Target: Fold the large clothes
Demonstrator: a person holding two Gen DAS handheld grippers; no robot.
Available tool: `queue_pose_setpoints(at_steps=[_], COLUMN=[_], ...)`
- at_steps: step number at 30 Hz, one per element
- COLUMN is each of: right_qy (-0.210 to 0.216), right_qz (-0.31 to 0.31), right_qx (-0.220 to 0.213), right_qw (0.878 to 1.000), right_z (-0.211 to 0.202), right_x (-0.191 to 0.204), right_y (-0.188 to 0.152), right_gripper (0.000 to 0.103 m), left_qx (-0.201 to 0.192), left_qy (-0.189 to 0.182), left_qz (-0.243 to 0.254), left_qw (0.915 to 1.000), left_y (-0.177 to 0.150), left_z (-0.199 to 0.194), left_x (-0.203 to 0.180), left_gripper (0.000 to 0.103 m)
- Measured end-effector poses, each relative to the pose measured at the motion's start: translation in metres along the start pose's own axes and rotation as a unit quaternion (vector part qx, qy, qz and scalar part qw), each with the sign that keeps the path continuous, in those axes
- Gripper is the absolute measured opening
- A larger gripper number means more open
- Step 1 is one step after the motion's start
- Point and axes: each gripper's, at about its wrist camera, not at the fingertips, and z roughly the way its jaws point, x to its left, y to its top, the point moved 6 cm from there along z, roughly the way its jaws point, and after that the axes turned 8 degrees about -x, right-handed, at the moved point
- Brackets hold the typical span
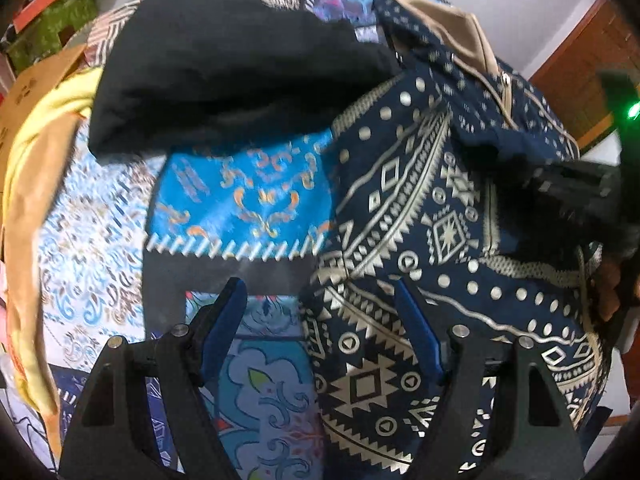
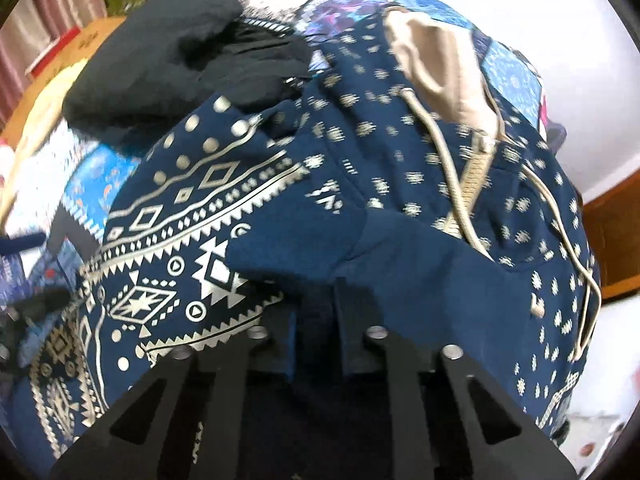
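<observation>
Navy cloth printed with silver-white geometric bands fills most of both views: a hooded jacket (image 2: 248, 208) lying crumpled on a patchwork bedspread (image 1: 248, 196) of blue, turquoise and white squares. No brand, label or readable writing shows on it; a cardboard box (image 1: 28, 92) at nine o'clock in the left view bears dark marks too blurred to read.

Seen from the right wrist, the jacket's long axis runs roughly from seven o'clock up to one o'clock, with the tan-lined hood (image 2: 436, 60) at the one o'clock end and pale drawcords (image 2: 440, 168) trailing down from it toward four o'clock. A black garment (image 2: 172, 52) lies bunched at eleven o'clock, touching the jacket's upper edge.

The right gripper (image 2: 320, 300) points steeply down and its jaws are pinched together on a plain navy fold of the jacket, the cloth bulging up over them.

The left gripper (image 1: 320, 312) also tilts down, its jaws wide apart with blue pads (image 1: 228, 320) showing. The jacket's lower edge lies under the right-hand pad, bare bedspread under the other, and nothing is gripped.

Yellow fabric (image 1: 44, 148) is heaped at nine o'clock in the left view. A hand (image 1: 610, 292) shows at three o'clock there.
</observation>
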Motion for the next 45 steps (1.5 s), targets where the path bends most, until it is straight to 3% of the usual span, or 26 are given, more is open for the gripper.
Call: queue_pose_setpoints(at_steps=[7,12,17,23,28,34,39,45], right_qy=[-0.025,-0.056,-0.087,-0.095,-0.074,-0.068,-0.075,-0.081], right_qz=[0.045,0.106,0.169,0.215,0.269,0.299,0.314,0.326], right_qx=[-0.102,-0.179,-0.210,-0.182,-0.149,-0.097,-0.092,-0.106], right_qw=[0.993,0.977,0.959,0.955,0.949,0.947,0.942,0.936], right_z=[-0.077,-0.144,-0.177,-0.165,-0.154,-0.139,-0.144,-0.161], right_x=[-0.044,-0.105,-0.153,-0.175,-0.188,-0.189,-0.194,-0.203], right_y=[0.028,0.041,0.021,-0.027,-0.074,-0.125,-0.146,-0.150], right_gripper=[0.011,0.010,0.010,0.010,0.010,0.010,0.010,0.015], left_qx=[0.021,0.006,-0.005,-0.029,-0.027,-0.023,-0.023,-0.069], left_qy=[0.014,0.039,0.071,0.091,0.102,0.104,0.104,0.098], left_qz=[0.007,0.017,0.031,0.027,0.029,0.011,0.014,0.033], left_qw=[0.9997,0.9991,0.9970,0.9951,0.9941,0.9943,0.9942,0.9922], left_y=[-0.009,0.005,0.025,0.040,0.043,0.021,0.016,0.025], left_z=[0.017,0.024,0.034,0.026,0.028,0.027,0.016,-0.029], left_x=[-0.006,-0.017,-0.028,-0.029,-0.026,-0.003,0.002,-0.010], left_gripper=[0.075,0.075,0.075,0.075,0.075,0.075,0.075,0.075])
